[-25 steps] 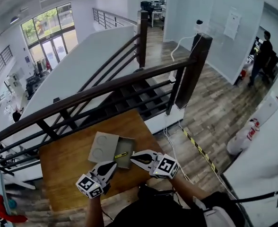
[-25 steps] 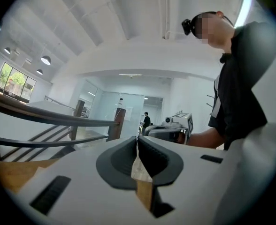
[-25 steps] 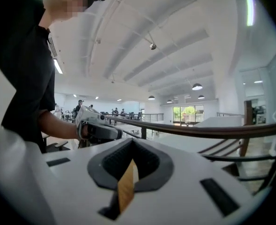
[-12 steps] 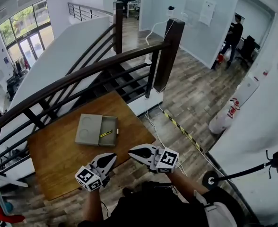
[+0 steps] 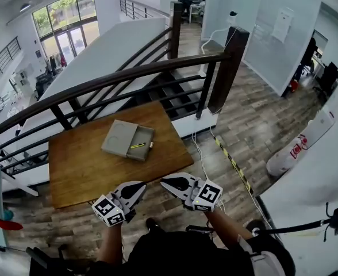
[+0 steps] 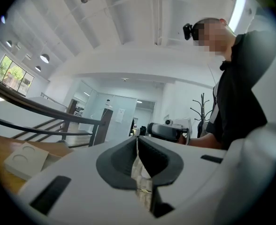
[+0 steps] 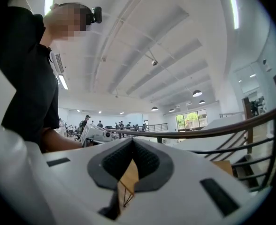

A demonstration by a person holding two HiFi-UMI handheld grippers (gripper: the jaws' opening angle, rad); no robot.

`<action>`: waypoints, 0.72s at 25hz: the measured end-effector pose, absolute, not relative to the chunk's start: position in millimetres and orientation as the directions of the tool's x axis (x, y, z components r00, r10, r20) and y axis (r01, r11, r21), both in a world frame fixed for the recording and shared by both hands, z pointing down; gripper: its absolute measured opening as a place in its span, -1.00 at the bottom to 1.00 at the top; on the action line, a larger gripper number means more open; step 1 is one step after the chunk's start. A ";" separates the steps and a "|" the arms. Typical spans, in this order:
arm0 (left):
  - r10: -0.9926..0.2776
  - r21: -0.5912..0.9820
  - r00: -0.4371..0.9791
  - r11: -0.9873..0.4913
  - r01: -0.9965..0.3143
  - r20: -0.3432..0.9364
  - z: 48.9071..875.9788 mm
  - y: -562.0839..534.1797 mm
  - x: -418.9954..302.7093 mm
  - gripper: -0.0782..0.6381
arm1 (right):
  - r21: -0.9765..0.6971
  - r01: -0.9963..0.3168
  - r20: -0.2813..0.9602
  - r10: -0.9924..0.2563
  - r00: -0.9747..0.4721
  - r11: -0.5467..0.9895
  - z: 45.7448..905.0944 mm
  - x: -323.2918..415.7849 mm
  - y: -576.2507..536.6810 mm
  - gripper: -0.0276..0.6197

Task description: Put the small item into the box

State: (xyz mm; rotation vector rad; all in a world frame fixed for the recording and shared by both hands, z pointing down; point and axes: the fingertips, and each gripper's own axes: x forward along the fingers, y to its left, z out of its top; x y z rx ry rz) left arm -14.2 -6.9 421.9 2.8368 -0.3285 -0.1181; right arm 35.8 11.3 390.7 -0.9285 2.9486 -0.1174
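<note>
Head view: small yellow item [image 5: 138, 145] seen lying inside open grey box [image 5: 142, 153] on wooden table [image 5: 77, 168], lid [image 5: 117, 138] beside it. Judged light, thin, stiff, probably bit rolly, so best pinched across middle if moved. Left gripper [image 5: 139, 186] and right gripper [image 5: 164, 181] held near table edge, both claws pressed together, nothing pinched.

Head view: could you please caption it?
Left tongs and right tongs, both shut, short of table; yellow item inside box.
</note>
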 end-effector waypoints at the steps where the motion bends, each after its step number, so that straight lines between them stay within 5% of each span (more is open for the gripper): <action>1: -0.237 0.284 0.971 -0.934 -0.216 -0.042 422.8 6.5 -11.2 -0.71 | -0.089 -0.564 -0.031 -0.568 -0.823 0.821 390.1 40.5 24.2 -0.88; 18: -0.321 0.297 0.947 -0.902 -0.312 0.022 415.4 134.0 -5.1 -0.72 | -0.194 -0.455 -0.120 -0.482 -0.868 0.869 398.9 51.3 150.1 -0.88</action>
